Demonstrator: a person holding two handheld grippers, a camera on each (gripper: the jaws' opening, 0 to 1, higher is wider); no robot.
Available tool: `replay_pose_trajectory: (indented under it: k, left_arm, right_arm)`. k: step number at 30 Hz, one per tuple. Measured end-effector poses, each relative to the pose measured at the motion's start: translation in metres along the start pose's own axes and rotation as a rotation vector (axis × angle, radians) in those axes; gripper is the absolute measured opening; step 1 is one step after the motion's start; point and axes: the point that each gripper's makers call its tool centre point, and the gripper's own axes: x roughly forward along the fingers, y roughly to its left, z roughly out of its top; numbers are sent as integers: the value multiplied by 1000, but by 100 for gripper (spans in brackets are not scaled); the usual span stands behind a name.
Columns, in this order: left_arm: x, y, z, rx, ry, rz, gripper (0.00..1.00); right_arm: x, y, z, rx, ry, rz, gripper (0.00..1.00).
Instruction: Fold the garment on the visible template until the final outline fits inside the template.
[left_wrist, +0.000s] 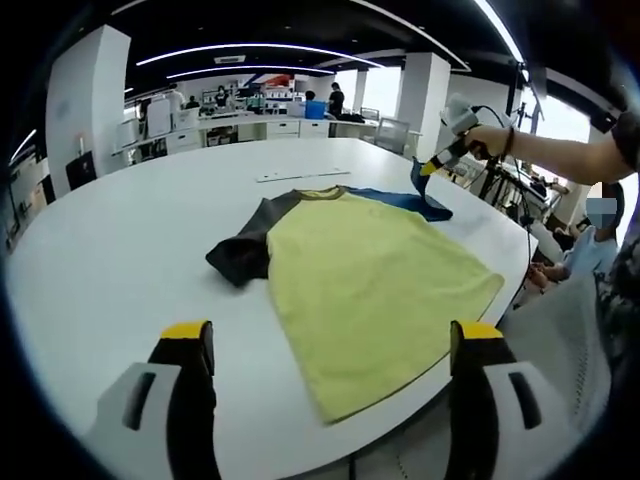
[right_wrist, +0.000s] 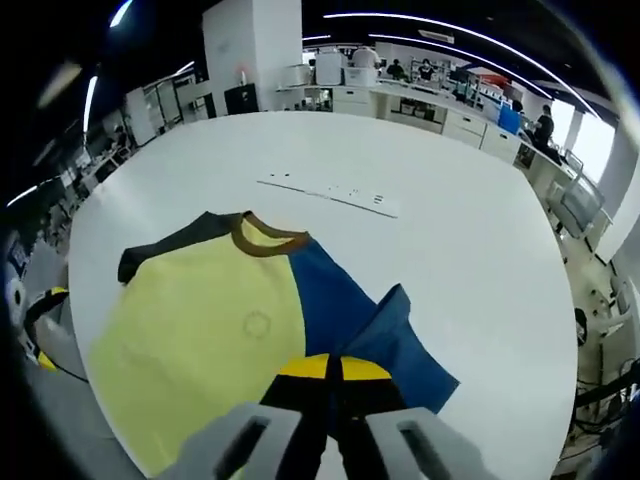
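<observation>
Soft, light shirt on the white table, blue sleeve pinched

Left gripper view: your left gripper (left_wrist: 333, 345) is spread, the shirt (left_wrist: 370, 280) flat ahead. Right gripper view: your right gripper (right_wrist: 334, 368) pinches the limp blue sleeve (right_wrist: 385, 335); hold at the hem

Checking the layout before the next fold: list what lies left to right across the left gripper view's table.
Dark sleeve → yellow shirt body → blue sleeve → right tongs, pinching that blue sleeve's tip.
</observation>
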Motion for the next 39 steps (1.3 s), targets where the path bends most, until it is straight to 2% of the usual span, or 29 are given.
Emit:
replay_pose_trajectory:
  k: [9, 19, 25, 39]
  left_arm:
    - [-1, 1, -1, -4, 2, 2, 95]
    - [1, 1, -2, -4, 9, -4, 95]
    - [0, 3, -4, -17, 13, -1, 94]
    - [-2, 11, -9, -24, 11, 4, 94]
  right_arm:
    - [10, 24, 20, -34, -7, 39, 0]
    - [21, 66, 37, -93, -4, 94, 0]
    - [28, 91, 43, -86, 1, 150, 0]
    - [38, 133, 50, -164, 9, 188, 0]
